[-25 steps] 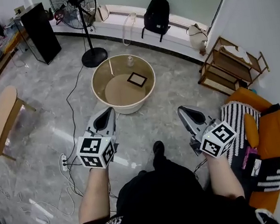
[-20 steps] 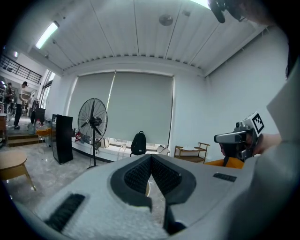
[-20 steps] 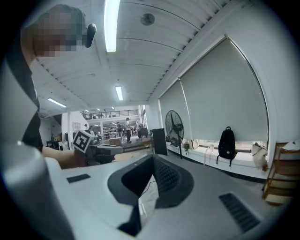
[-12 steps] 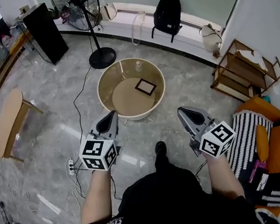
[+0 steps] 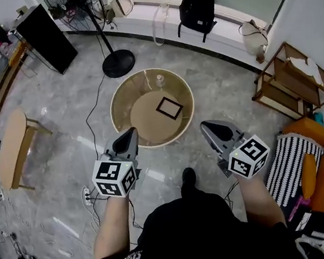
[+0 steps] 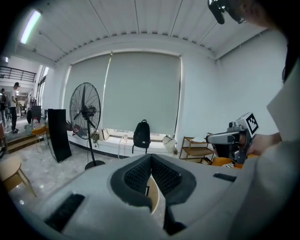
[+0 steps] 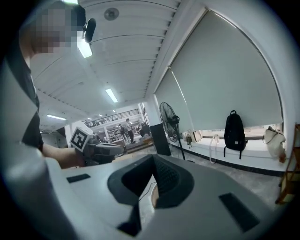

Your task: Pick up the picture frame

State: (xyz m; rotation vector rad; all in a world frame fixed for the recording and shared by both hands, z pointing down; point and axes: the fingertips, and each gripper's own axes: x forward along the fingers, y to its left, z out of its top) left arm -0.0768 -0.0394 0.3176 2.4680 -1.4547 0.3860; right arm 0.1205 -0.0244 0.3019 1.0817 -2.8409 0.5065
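Looking down, we see the picture frame (image 5: 169,108) lying flat on the round tabletop (image 5: 140,120), well ahead. Our left gripper (image 5: 128,135) and right gripper (image 5: 207,128) are both closed, empty. The frame looks light, stiff, perhaps glazed, so we would pinch one border.

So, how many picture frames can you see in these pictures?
1. The picture frame lies flat on the round table, right of its centre. Others may be hidden elsewhere in the room.
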